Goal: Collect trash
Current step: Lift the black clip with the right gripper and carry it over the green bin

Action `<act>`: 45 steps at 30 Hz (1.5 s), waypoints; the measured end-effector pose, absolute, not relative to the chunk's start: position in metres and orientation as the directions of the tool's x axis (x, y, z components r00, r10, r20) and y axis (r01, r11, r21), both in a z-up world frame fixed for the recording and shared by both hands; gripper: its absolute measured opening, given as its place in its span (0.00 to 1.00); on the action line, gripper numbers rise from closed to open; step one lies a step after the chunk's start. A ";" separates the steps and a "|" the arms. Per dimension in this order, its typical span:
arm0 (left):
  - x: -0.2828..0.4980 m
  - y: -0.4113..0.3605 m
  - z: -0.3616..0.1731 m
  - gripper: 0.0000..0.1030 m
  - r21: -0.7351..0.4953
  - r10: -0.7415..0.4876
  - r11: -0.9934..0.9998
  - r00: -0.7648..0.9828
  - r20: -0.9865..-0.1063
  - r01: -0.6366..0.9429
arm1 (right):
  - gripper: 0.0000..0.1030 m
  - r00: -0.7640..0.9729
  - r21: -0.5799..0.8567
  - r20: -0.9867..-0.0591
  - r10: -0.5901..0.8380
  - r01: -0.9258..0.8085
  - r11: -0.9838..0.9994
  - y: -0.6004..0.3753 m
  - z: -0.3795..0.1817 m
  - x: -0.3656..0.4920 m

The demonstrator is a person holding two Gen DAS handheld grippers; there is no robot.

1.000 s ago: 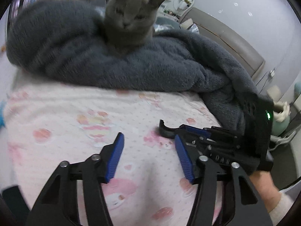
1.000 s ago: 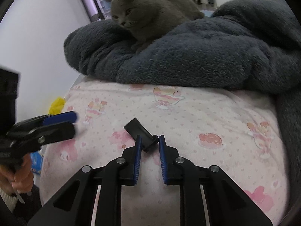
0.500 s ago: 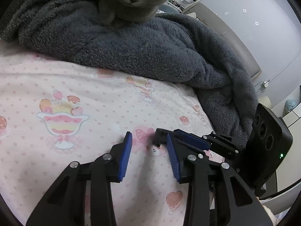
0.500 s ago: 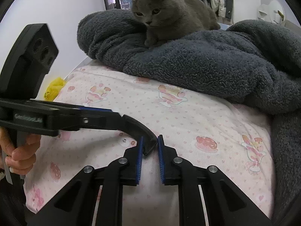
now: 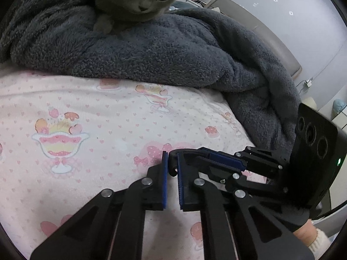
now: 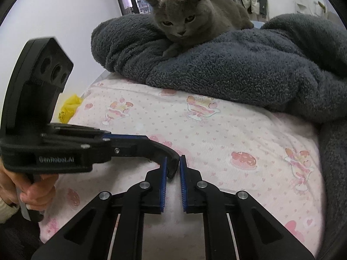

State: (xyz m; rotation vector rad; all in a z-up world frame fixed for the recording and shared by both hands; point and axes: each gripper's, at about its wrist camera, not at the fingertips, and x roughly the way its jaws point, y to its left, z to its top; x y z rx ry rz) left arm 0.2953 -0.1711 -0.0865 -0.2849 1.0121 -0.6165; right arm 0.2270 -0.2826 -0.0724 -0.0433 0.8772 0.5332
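Observation:
A small curved black piece of trash sits above the pink patterned bed sheet. Both grippers meet on it. My left gripper has its blue pads closed on one end of the piece. My right gripper has its pads closed on the other end, seen in the right wrist view as a black hook. The right gripper's body comes in from the right in the left wrist view; the left gripper's body comes in from the left in the right wrist view.
A grey cat lies on a dark grey fleece blanket at the back of the bed and looks at the grippers. A yellow bag sits beside the bed at left. The bed edge drops off at right.
My left gripper moved right and closed its jaws onto the black piece that the right gripper holds. The cat lowered its head toward the grippers.

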 end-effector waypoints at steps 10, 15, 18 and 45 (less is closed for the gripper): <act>0.287 -0.162 -0.077 0.08 -0.461 -0.586 0.808 0.419 -0.694 0.368 | 0.09 0.514 0.197 -0.731 0.449 -0.471 0.860 -0.275 -0.062 0.224; 0.279 -0.145 -0.072 0.08 -0.443 -0.567 0.822 0.443 -0.694 0.358 | 0.09 0.509 0.182 -0.729 0.458 -0.500 0.846 -0.256 -0.057 0.221; 0.274 -0.132 -0.071 0.08 -0.437 -0.556 0.830 0.455 -0.696 0.346 | 0.09 0.502 0.180 -0.728 0.468 -0.518 0.836 -0.244 -0.056 0.219; 0.205 0.025 -0.062 0.08 -0.420 -0.439 0.891 0.560 -0.703 0.171 | 0.09 0.377 0.172 -0.736 0.562 -0.699 0.694 -0.079 -0.056 0.186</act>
